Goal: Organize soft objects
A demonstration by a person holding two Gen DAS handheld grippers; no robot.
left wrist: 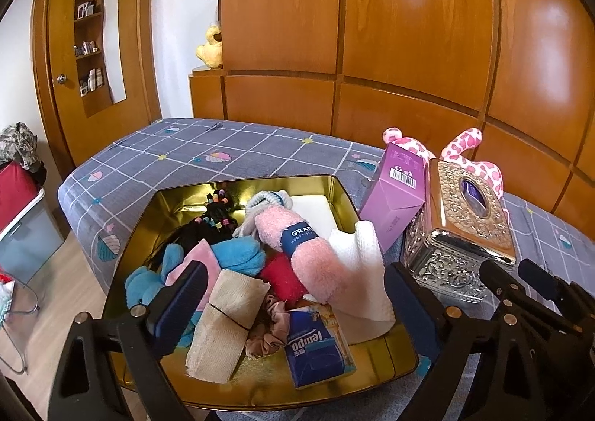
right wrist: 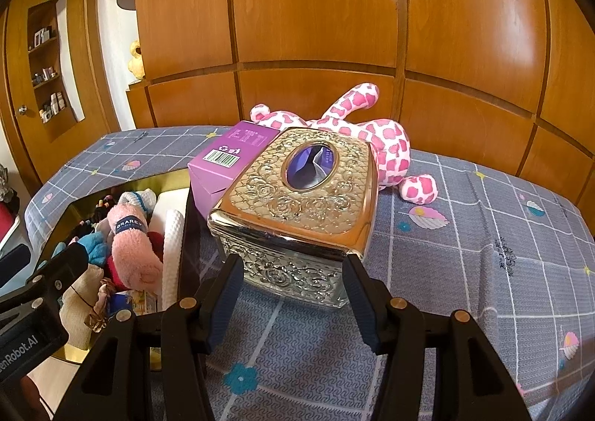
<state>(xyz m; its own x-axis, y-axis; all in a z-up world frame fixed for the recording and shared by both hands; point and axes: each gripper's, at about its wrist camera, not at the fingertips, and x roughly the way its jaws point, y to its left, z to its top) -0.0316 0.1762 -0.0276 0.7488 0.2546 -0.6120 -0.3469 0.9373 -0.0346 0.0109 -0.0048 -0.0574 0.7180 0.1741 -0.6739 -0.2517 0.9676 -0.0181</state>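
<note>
In the tin [left wrist: 375,205], pink sock [left wrist: 297,253]: soft, light, best pinched mid-roll; left gripper [left wrist: 293,294] spread empty; right gripper [right wrist: 293,294] half-spread, box [right wrist: 297,205] just ahead, contact can't be told

Lighting: bright, warm, even indoor light. Glare: white patches on glossy wood wall panels [left wrist: 409,12], upper right in both views; gold tin [left wrist: 372,205] interior mirrors contents; embossed metal tissue box [right wrist: 297,190] shows specular highlights. Shadows: soft, short, under box on bed. Distortion: strong fisheye bowing, black vignette at corners. Focus: sharp throughout, no motion blur.
</note>
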